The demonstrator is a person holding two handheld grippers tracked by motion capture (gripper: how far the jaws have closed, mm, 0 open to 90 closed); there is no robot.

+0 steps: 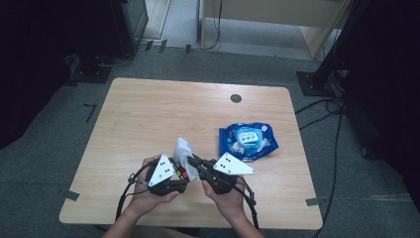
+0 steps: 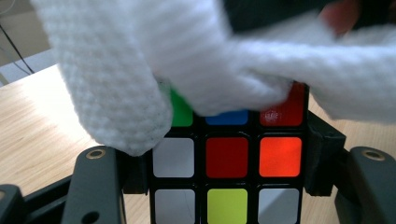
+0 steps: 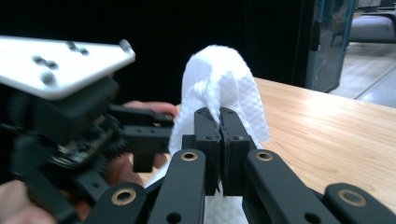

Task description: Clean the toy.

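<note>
Cube [image 2: 226, 163] clamped in the left claw [image 1: 179, 171] near the surface's [image 1: 148, 109] front edge, right claw [image 3: 220, 128] pinching a white wipe [image 3: 224, 79] over it; hard rubbing could twist the cube loose.

The white wipe [image 2: 201, 60] drapes right over the top row of the puzzle cube [image 2: 227, 158] in the left gripper view, so those top stickers are half covered, and the cube's bottom row gets chopped by the frame edge. In the high view the cube [image 1: 180, 172] is mostly tucked behind the grey plates. Print on the blue wipes pack [image 1: 247, 139] is too tiny to read.
</note>
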